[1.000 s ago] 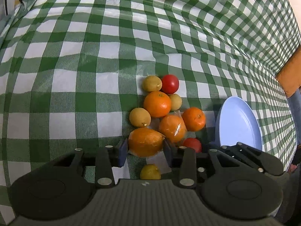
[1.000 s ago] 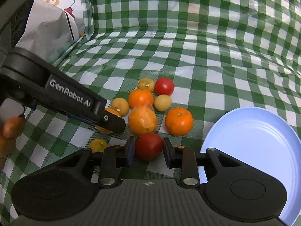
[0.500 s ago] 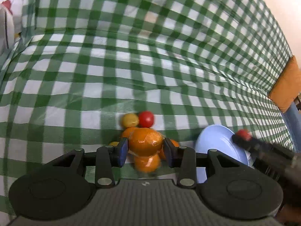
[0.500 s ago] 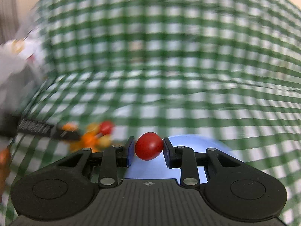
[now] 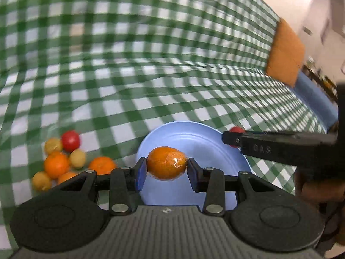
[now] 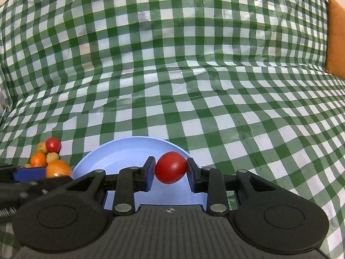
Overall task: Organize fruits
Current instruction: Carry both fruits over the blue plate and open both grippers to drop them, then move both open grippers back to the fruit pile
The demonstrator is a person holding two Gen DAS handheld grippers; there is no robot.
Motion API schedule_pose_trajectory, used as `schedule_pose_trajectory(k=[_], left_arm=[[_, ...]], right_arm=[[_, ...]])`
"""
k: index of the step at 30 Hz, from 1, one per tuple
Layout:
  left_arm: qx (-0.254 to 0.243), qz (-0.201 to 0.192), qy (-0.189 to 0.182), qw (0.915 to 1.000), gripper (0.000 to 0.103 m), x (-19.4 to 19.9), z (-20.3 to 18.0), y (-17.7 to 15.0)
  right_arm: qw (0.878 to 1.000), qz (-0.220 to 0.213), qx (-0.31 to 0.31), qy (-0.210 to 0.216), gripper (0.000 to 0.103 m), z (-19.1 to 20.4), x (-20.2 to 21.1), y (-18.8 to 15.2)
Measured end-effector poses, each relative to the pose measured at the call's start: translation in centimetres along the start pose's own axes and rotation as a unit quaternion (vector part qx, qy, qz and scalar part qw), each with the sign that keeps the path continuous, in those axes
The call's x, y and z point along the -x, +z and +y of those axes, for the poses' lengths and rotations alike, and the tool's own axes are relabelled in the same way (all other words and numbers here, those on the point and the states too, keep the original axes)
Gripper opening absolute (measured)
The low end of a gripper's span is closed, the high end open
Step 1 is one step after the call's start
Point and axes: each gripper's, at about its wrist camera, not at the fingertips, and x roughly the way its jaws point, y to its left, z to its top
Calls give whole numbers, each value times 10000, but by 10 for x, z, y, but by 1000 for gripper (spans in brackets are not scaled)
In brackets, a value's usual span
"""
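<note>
A: How far along is the sorting?

B: Barely begun, I'd say. The checked cloth (image 6: pixel 194 86) carries everything, and the blue plate (image 5: pixel 194 138) on it looks bare; nothing lies in it yet. The pile (image 5: pixel 62 159) of oranges, small yellow fruits and a tomato sits just beside the plate's left rim, so most of the work is left.

A: And the grippers?

B: Each carries one fruit over the plate. The left gripper (image 5: pixel 167 170) pinches an orange (image 5: pixel 167 165) that seems wrapped in clear film, jaws partly spread around it, above the plate's near half.

A: The right one?

B: The right gripper (image 6: pixel 171 172) clamps a red tomato (image 6: pixel 171 170), jaws narrower, by the plate's right rim. Neither fruit touches the plate as far as I can tell. Both need setting down, then the pile follows.
</note>
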Motion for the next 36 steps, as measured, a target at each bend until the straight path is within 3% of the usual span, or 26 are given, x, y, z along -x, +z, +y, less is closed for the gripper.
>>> schedule_pose_trajectory(k=[11,23,32,36], left_arm=[[-680,-591,-41,9959,44,3,-23,-10],[-1147,-429,-31,9925,44,-5,-36,-17],[-1064,-288,-127,9938,46,-5,-37,-18],[-1006,-371,-125,9942,46,-2,-35,-17]], right_arm=[[9997,37,-222,-12,33,-4,3,5],[9997,65,-234,-42,33,1,11,5],[9997,132,-178,46,34,-2,9,4],[9996,67,-258,28,40,-2,11,5]])
